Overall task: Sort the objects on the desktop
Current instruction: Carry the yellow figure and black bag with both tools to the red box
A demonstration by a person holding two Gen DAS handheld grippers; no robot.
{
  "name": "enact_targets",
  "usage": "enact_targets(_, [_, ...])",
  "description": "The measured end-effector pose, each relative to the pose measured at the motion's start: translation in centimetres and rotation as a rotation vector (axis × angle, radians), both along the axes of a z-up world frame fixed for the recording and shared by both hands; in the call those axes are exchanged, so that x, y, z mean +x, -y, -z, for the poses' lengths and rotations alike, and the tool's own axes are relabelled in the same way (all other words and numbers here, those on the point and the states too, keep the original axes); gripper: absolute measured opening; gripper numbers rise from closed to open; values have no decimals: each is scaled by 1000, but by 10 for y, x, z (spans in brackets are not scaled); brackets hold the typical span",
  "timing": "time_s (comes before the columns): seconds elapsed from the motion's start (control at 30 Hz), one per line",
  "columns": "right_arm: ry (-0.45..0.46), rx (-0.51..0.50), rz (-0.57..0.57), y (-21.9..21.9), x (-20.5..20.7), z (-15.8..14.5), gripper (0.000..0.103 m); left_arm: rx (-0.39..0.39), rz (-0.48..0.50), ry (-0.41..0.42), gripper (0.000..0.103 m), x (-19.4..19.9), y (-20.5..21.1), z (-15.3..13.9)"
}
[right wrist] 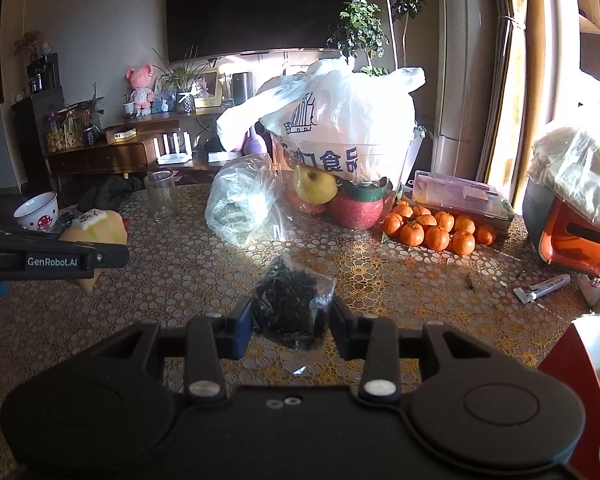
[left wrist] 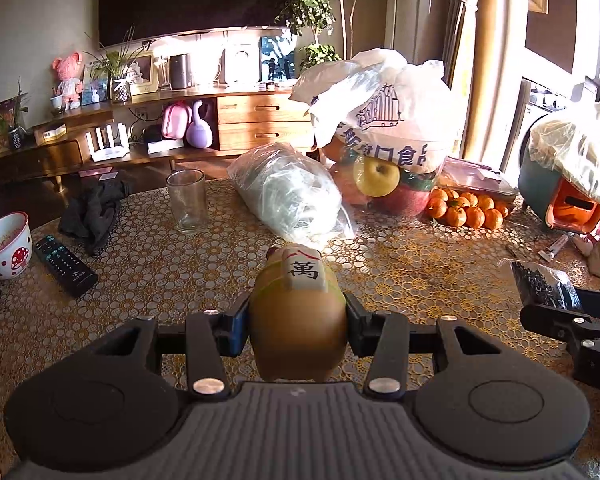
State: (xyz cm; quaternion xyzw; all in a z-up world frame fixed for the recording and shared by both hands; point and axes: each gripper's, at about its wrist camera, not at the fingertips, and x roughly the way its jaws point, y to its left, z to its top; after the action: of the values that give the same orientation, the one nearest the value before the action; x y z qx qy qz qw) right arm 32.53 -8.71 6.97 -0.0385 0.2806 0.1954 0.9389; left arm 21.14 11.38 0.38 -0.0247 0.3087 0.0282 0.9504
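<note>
Desktop objects are carried above the patterned bench point(left wrist: 400, 280): a tan rounded mahjong-tile toy point(left wrist: 298, 320) is clamped in the left tool point(left wrist: 296, 320), a small clear bag of dark bits point(right wrist: 290, 304) in the right tool point(right wrist: 292, 316); a sorting spot must be chosen next.

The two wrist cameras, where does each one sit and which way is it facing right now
Left wrist: sits behind the left gripper, facing forward and down across the table; its fingers clamp a tan toy, and the right gripper shows at the right edge.
Right wrist: sits behind the right gripper, facing the same way; its fingers hold a small bag of dark bits, and the left gripper shows at the left.
Shared: the glass, tangerines and white printed bag.
</note>
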Motion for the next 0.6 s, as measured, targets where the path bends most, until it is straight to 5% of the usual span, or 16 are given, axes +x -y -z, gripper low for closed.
enact_targets(0.6, [-4, 63, 54, 52, -64, -40, 40, -5, 107, 16, 46, -67, 71, -41])
